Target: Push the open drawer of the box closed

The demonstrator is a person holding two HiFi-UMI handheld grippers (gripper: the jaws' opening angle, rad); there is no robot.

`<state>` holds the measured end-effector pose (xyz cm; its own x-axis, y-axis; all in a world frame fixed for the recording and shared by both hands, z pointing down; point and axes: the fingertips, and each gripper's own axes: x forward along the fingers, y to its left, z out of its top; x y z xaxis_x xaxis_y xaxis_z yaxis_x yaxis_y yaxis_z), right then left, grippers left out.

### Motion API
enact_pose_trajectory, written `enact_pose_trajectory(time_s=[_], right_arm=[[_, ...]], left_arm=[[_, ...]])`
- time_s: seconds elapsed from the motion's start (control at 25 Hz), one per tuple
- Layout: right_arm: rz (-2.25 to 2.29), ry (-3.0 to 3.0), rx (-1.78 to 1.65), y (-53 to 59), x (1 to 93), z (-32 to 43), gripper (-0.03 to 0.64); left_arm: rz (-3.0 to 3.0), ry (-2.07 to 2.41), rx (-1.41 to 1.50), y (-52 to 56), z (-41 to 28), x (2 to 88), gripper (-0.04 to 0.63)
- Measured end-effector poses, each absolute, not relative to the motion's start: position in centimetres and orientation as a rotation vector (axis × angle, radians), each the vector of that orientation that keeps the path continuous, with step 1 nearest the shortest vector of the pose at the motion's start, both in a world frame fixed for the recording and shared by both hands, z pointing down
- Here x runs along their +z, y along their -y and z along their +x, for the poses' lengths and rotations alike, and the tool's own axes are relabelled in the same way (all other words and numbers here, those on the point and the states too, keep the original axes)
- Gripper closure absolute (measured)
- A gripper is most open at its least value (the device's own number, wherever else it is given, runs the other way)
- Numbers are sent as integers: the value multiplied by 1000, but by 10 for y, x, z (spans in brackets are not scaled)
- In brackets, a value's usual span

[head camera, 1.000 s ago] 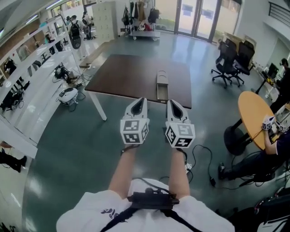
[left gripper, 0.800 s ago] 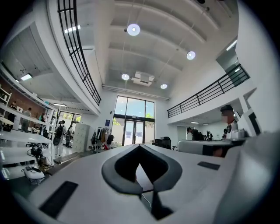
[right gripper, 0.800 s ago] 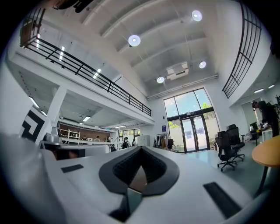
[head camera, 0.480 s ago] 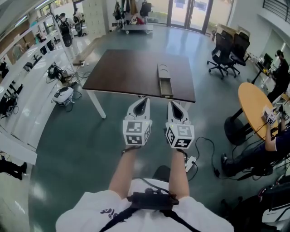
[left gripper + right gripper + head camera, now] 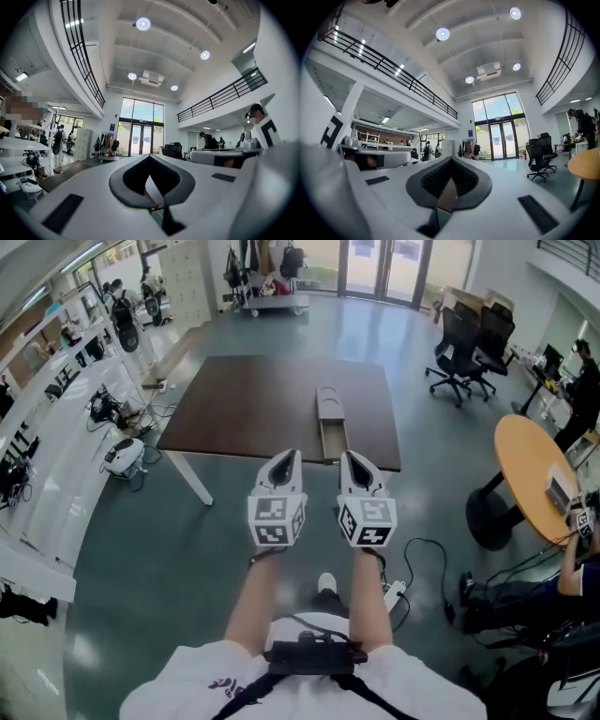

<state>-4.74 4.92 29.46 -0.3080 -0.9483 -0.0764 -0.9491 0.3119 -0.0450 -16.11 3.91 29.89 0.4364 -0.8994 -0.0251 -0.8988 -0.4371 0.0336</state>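
Ahead, the narrow box (image 5: 329,401) on the dark worktop (image 5: 253,399) shows its drawer (image 5: 332,440) pulled out, while left gripper (image 5: 292,456) and right gripper (image 5: 344,457) hover, jaws pressed together.

From my station the left gripper (image 5: 292,456) and right gripper (image 5: 346,456) read as smooth white plastic shells with a faint sheen, and their inner pads (image 5: 433,181) as dark, matt, ribbed rubbery stuff. The table (image 5: 253,404) top looks dark brown, matt and wood-like on white-painted legs (image 5: 195,472), while the box (image 5: 329,399) and its drawer (image 5: 332,439) look like pale unpolished wood. I see the grey-green floor (image 5: 141,540) as smooth and glossy, throwing back the light.
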Motion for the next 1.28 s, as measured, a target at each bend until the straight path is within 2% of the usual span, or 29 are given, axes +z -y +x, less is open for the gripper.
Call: enact_pose_trajectory(time_s=[0.44,0.88,1.28], right_arm=[[-1655,-2494,15,114,269,33,612],[-1630,-2580,-245,177,371,46,612],[-1723,-2614,-375,218,453,50,612]], left_arm=[[2594,1790,-99,111,-90,281,601],[2508,1785,62,164,-68,368,601],[2604,1662,72,229,-49,424,601]])
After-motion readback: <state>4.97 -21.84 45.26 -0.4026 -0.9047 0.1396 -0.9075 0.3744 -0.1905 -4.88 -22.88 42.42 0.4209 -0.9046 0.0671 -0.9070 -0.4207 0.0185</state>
